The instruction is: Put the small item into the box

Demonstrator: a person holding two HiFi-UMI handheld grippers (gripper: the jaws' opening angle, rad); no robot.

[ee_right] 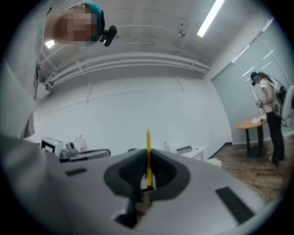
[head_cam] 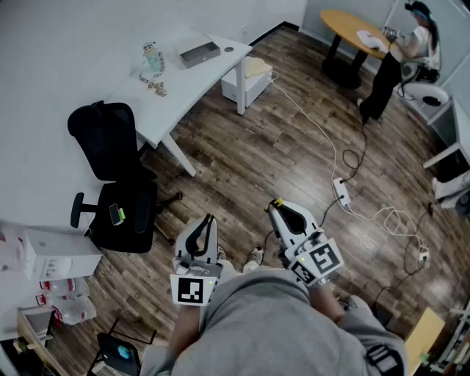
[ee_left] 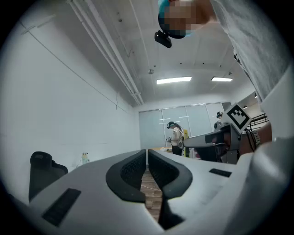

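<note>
White left gripper [head_cam: 208, 219] and right gripper [head_cam: 275, 204], black pads [ee_left: 131, 170], 2 black-and-white marker cubes [head_cam: 190, 289], grey sweatshirt [head_cam: 272, 330]

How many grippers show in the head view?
2: left gripper at lower centre, jaws together, empty; right gripper beside it, clamped on a thin yellow item. None seems hidden.

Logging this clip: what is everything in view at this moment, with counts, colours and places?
desk: one, white, upper left by the wall.
box: one, grey, on the desk.
office chair: one, black, beside the desk.
round table: one, wooden, top right.
person: one, dark trousers, standing at the round table.
power strip: one, white, on the wood floor.
thin strip: one, yellow, clamped in the right tool.
left tool: one, white and black, jaws together, empty.
right tool: one, same colours, shut on the thin strip.
</note>
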